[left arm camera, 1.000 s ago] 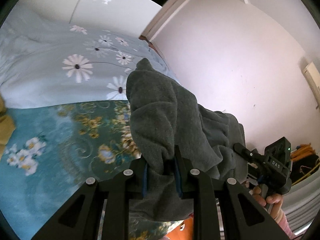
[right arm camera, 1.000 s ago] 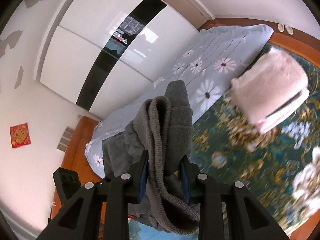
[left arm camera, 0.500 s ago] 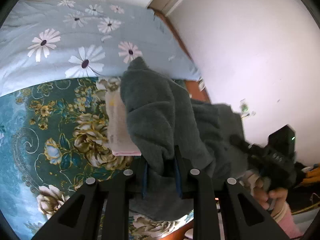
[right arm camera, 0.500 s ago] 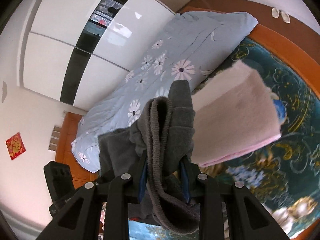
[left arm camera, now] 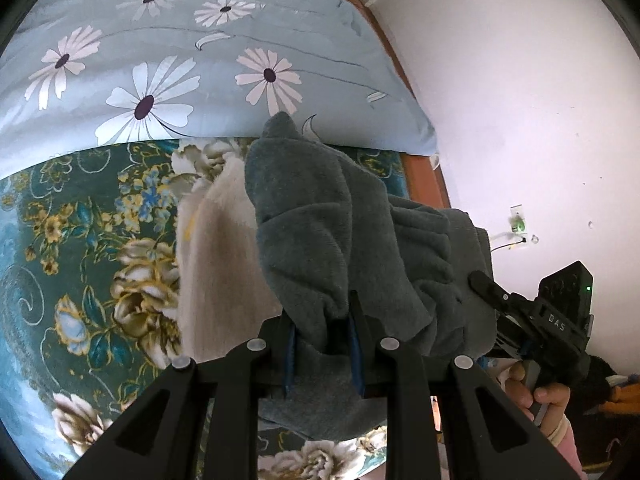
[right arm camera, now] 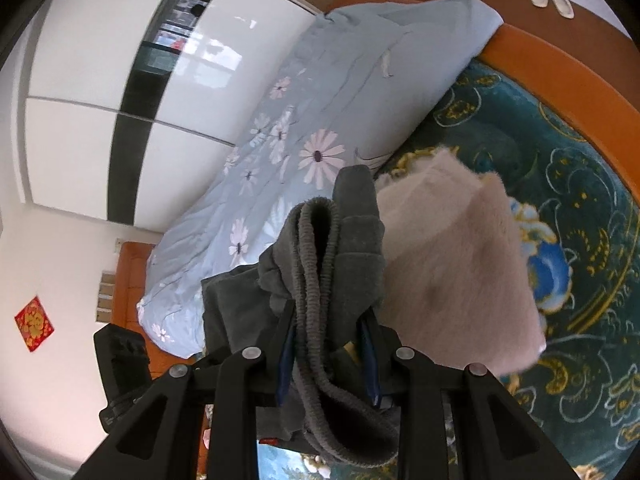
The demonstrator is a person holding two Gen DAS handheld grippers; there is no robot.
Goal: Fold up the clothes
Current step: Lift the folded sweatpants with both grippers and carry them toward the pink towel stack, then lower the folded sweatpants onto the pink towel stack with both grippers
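Grey fleece garment (left arm camera: 344,240) hanging bunched and doubled over, held aloft above the bed (left arm camera: 80,240), in front of a folded pale stack (left arm camera: 224,264) lying on the teal floral cover. Likely handling as soft, thick and limp: sagging between holds, not slippery, nothing fragile; best taken at a hem or ribbed edge, where layers stay together. Left tool (left arm camera: 322,344) clamping a thick fold of fleece between blue pads, cloth spilling toward 6 o'clock. Right tool (right arm camera: 328,356) pinching the ribbed cuff (right arm camera: 316,280), cloth heaped toward 12 o'clock. Both pointing steeply downward toward the bed. In the left view, right tool at 4 o'clock with a hand (left arm camera: 536,392) wrapping its grip. Blue daisy quilt (left arm camera: 180,60) lying at 12 o'clock.
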